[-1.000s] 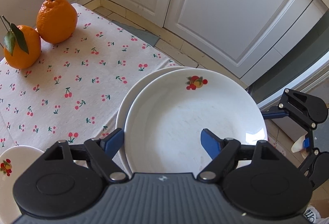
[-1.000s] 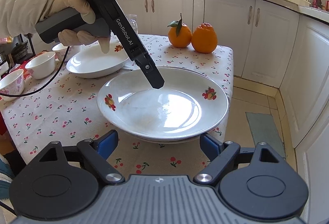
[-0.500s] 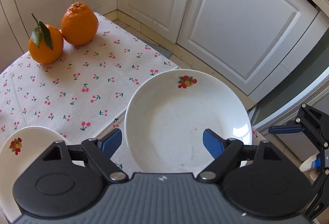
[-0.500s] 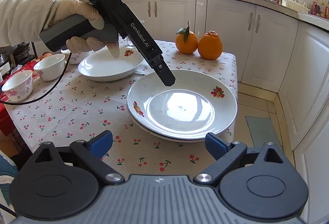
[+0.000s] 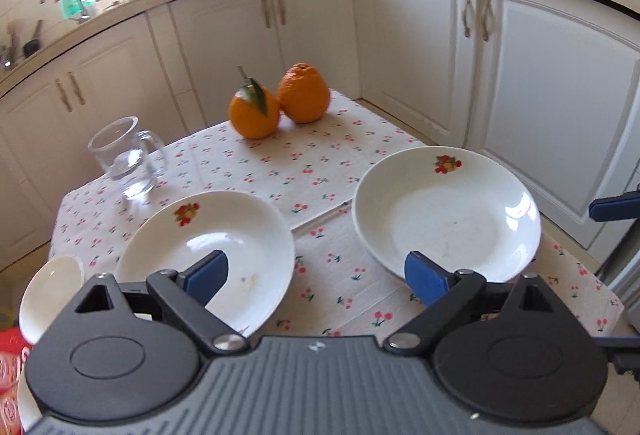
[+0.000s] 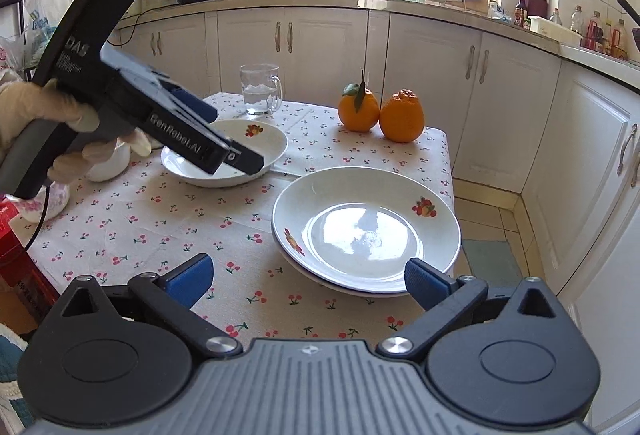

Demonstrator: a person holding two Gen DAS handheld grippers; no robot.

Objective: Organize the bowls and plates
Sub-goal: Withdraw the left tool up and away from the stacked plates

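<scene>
Left tool: jaws opening, nothing between the blue pads; it hangs over the single plate, held by a gloved hand seen from the right wrist view.
Right tool: jaws opening wide, nothing gripped; it sits just before the stacked plates.
Stacked plates: two fruit-print plates, one on the other, near the desk's right edge.
Single plate: fruit-print, left of the stack, apart from it.
Small white bowl: just left of the single plate.
Desk: covered with a cherry-print cloth.
Glass mug: upright at the far left, a little water inside.
Oranges: two, touching, at the far edge.
</scene>
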